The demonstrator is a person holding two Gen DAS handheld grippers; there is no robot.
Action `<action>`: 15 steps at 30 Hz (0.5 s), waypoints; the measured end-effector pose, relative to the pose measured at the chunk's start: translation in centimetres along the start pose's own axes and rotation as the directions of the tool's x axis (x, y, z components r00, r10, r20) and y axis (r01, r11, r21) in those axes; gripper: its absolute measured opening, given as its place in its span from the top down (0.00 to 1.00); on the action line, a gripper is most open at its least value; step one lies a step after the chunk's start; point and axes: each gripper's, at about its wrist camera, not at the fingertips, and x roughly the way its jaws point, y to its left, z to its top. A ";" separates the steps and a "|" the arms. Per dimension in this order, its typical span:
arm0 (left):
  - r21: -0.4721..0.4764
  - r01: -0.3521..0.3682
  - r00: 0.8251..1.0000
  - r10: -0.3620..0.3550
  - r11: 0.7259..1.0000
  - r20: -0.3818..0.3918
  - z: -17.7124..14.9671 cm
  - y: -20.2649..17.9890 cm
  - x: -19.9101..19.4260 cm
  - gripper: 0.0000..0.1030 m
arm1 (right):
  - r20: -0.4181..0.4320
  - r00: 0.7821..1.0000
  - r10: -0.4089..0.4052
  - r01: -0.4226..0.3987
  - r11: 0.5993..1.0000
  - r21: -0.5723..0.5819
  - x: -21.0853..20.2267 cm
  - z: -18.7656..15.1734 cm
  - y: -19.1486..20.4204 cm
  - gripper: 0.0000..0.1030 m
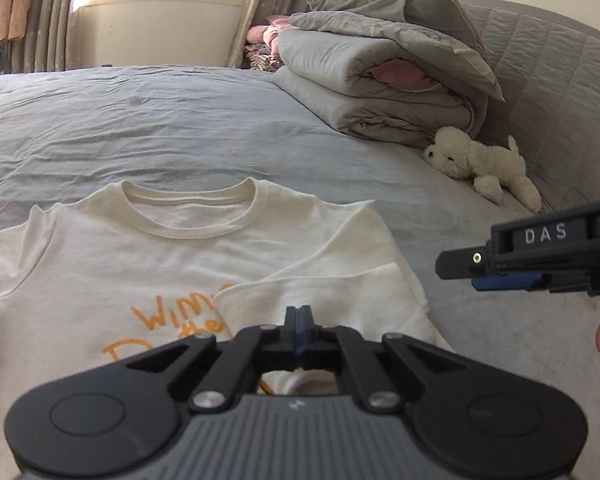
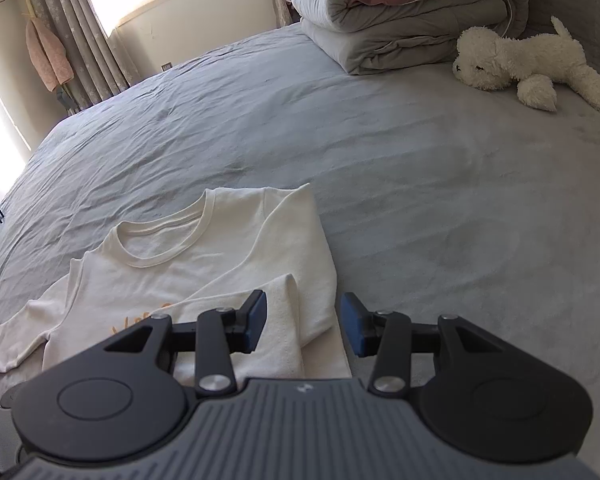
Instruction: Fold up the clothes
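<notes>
1. A cream cotton T-shirt with orange lettering (image 1: 148,264) lies face up on the grey-sheeted bed (image 1: 180,128), its collar toward twelve o'clock and its long axis running from six to twelve in the left wrist view.
2. Its right side is already folded inward, so a sleeve flap lies across the chest.
3. The left gripper (image 1: 299,314) has its fingers pressed together just above that flap's edge; whether cloth is pinched between them I cannot tell.
4. The right gripper (image 2: 304,322) has its fingers apart and empty, straddling the folded edge, with cloth at eleven o'clock and bare sheet at one.
5. The unfolded sleeve lies out at nine o'clock, nearer the left hand, so I judge that side folds next.
6. A white plush dog (image 2: 532,64) and a folded grey quilt (image 2: 400,12) lie well apart at one o'clock.
</notes>
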 end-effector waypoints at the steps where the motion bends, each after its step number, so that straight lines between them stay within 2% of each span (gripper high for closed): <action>1: -0.025 0.001 1.000 -0.001 1.000 0.002 0.1 0.5 -0.2 1.00 | -0.001 1.000 0.000 0.000 1.000 -0.001 0.0 0.0 0.0 0.56; 4: -0.044 0.015 1.000 -0.015 0.999 0.002 0.2 1.1 -0.5 0.98 | -0.006 1.000 -0.001 0.001 1.000 0.004 0.1 0.0 0.0 0.56; 5: -0.032 0.025 1.000 -0.025 0.999 -0.001 0.2 0.9 -0.4 0.93 | -0.006 1.000 -0.003 0.003 1.000 0.007 0.1 0.0 0.0 0.56; 8: 0.030 0.062 0.998 -0.062 0.998 0.000 -0.3 -0.6 -0.2 0.67 | -0.006 1.000 -0.004 0.004 1.000 0.005 0.1 0.0 0.1 0.56; 9: 0.056 0.071 0.997 -0.072 0.996 0.000 -0.5 -1.2 0.0 0.63 | -0.007 1.000 -0.005 0.005 1.000 0.004 0.1 -0.1 0.1 0.56; 15: 0.214 0.103 0.995 -0.100 0.971 -0.026 -1.8 -4.8 1.7 0.59 | -0.023 1.000 -0.013 0.013 1.000 0.009 0.4 0.0 -0.4 0.56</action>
